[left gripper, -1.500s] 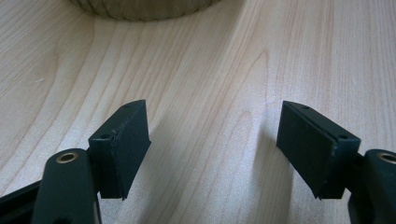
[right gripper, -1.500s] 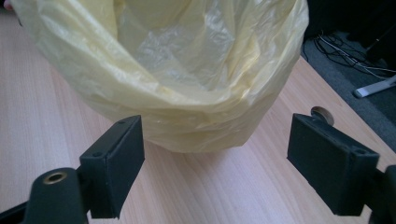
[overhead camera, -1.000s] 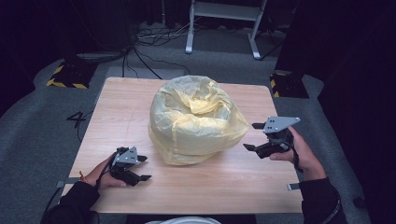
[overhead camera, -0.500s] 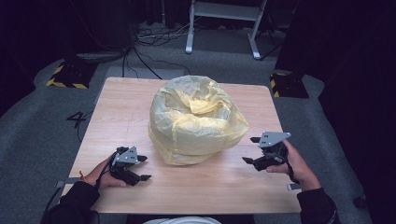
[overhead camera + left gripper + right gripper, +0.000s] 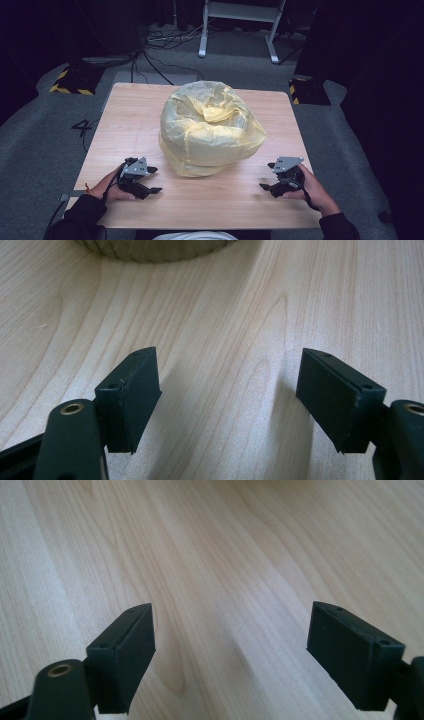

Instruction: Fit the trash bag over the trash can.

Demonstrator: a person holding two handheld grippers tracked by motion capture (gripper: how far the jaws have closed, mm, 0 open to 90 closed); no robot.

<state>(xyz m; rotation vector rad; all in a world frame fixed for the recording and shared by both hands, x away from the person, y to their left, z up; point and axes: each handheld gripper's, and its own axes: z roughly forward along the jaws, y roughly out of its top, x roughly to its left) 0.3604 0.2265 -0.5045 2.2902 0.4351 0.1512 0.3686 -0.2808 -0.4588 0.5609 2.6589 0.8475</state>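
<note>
At table centre sits the big yellow plastic bag (image 5: 210, 127), puffed up and crumpled, its mouth folded in on top, and that's the thing I'm working around. From the bag, my left gripper (image 5: 148, 180) is down at about seven o'clock, low on the wooden table (image 5: 130, 105) near the front edge, jaws spread wide with nothing between them. My left hand (image 5: 107, 187) wraps the body behind it, dark sleeve (image 5: 80, 220) coming up from the bottom.

Over at about four o'clock from the bag, my right gripper (image 5: 268, 182) is low over the wood too, grey plate on top, jaws pointing in toward the table's middle and standing apart. My right hand (image 5: 312, 190) holds it from behind. Both grippers are near the bag but clear of it, no contact on either side.

Left gripper view: both black pads (image 5: 130, 395) gape over bare wood grain, and at twelve o'clock, right at the top edge, there's a pale ribbed rim (image 5: 155, 247), probably the bag's bottom fold, though it's cropped too tight to be sure.

Right gripper view: pads (image 5: 122, 655) wide again, plain wood between them, nothing held.

Beyond the table, at twelve o'clock, cables (image 5: 160, 45) trail across the grey floor beside a metal stand (image 5: 240, 25).
</note>
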